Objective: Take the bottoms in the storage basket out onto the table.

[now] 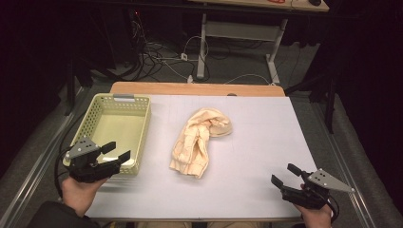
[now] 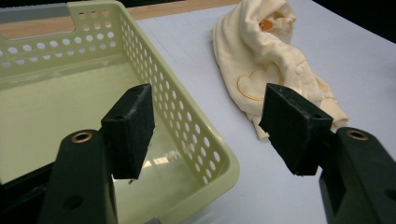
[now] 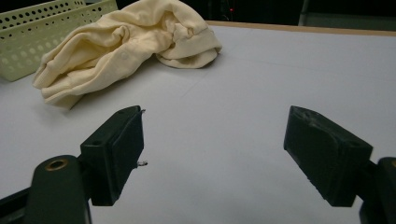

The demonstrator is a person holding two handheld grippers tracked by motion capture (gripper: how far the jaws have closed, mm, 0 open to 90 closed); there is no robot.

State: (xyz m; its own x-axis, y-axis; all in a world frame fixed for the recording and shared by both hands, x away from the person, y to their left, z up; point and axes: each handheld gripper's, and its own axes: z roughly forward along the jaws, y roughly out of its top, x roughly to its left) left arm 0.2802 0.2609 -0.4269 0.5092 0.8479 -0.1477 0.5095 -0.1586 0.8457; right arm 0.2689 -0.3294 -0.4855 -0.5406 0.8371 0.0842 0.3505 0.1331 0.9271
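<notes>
Approach step: left gripper [image 1: 116, 154], jaws released and empty, is hovering at the basket [image 1: 97, 107]; right gripper [image 1: 283, 175] likewise released. Next: reaching the cream garment [image 1: 197, 142].

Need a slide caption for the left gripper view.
Open left hand-held gripper poised over the near corner of an empty perforated basket, crumpled cream garment beyond.

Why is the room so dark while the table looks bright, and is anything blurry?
High view: light falls on the white table top, the surroundings stay dim. Left gripper view: glare on the pale green perforated plastic basket floor. Right gripper view: the crumpled cream cloth garment looks slightly soft.
</notes>
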